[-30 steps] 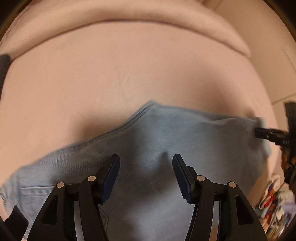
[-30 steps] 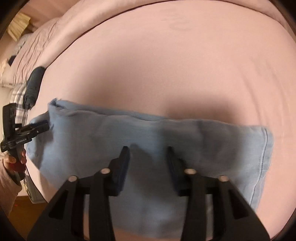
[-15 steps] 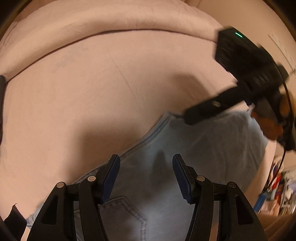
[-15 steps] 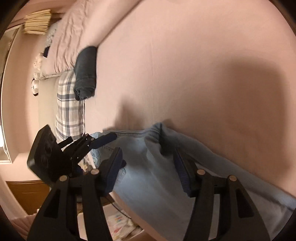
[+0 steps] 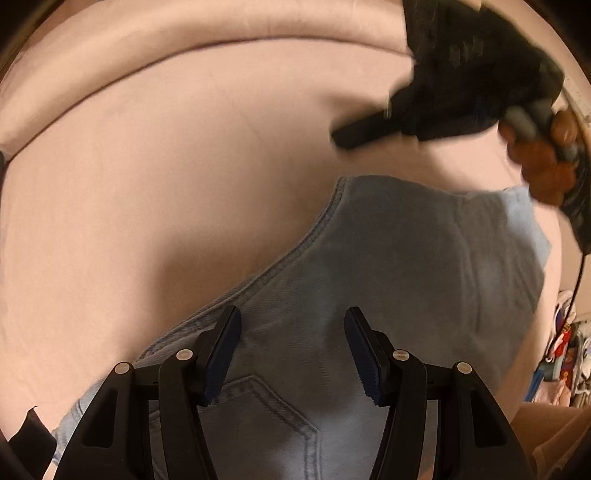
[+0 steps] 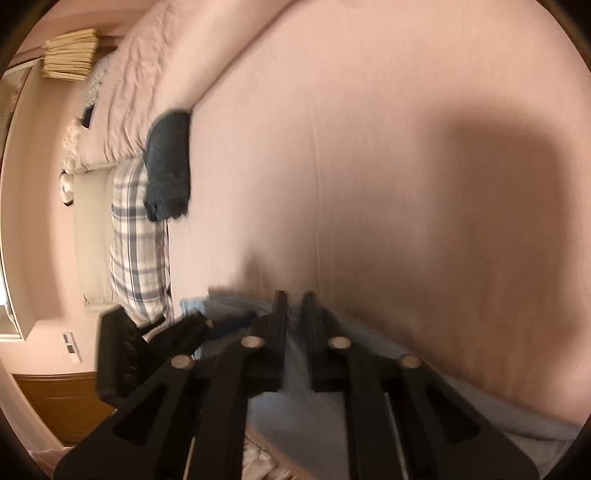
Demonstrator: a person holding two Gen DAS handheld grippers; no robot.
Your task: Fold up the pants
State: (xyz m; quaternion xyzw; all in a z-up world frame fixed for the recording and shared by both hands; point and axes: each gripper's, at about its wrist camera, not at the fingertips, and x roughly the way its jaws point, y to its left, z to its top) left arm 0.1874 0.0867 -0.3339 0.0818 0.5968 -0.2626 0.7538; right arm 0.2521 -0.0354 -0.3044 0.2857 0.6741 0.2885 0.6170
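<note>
Light blue denim pants (image 5: 406, 277) lie folded on the pink bed sheet (image 5: 166, 166), with a back pocket seam showing near the bottom of the left wrist view. My left gripper (image 5: 291, 343) hovers just over them, open, with nothing between its pads. My right gripper (image 6: 295, 310) is shut, its fingers nearly touching, at the pants' (image 6: 295, 413) far edge. Seen from the left wrist, the right gripper (image 5: 343, 134) is blurred and its tips hang clear of the denim corner. A hand (image 5: 543, 162) holds it.
A rolled pink duvet (image 5: 221, 26) borders the sheet at the back. A dark folded garment (image 6: 168, 166) and a plaid pillow (image 6: 136, 251) lie at the bed's far end. Clutter (image 5: 565, 343) lies off the bed's right side, and a wooden dresser (image 6: 62, 402) stands beyond.
My right gripper swung from over the middle of the pants to their far corner and its jaws closed. The left gripper rolled a little and the back pocket came into its view.
</note>
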